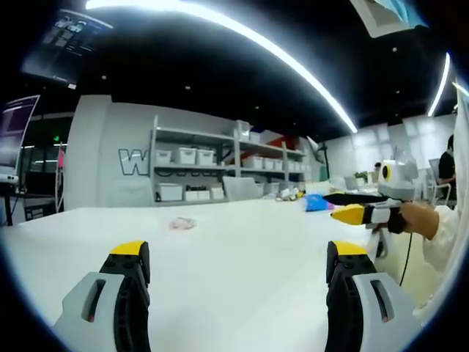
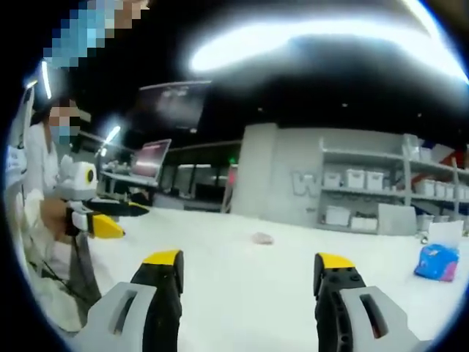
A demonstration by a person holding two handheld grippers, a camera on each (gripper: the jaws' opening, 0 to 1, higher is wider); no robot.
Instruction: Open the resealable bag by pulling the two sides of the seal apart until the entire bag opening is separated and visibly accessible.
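White table (image 1: 242, 257) under both tools, wide and mostly bare, running well ahead of the jaws. Shelving rack with bins (image 1: 220, 172) far beyond the tips, no concern. Left gripper (image 1: 238, 257) jaws spread wide, nothing between the yellow-tipped fingers (image 1: 130, 249). Right gripper (image 2: 249, 268) likewise wide open and empty; also visible in the left gripper view off to the right of the jaws (image 1: 366, 209), held in a hand (image 1: 421, 220) above the table. Blue packet (image 2: 437, 262) right of the right jaws, near but outside the gap; probably not the target. Small pale, pinkish object, likely the resealable bag (image 1: 182, 223), flat on the table well ahead of the tips, between and slightly left of centre in both views (image 2: 261, 237); too small and blurred to confirm a seal or its orientation. Risks: long approach to a thin, flat, light item, so tips likely to push or slide it instead of pinching one lip; grabbing both film layers together would keep the seal closed; pulling from one corner alone could leave part of the opening zipped; mistaking the blue packet for the bag also possible.
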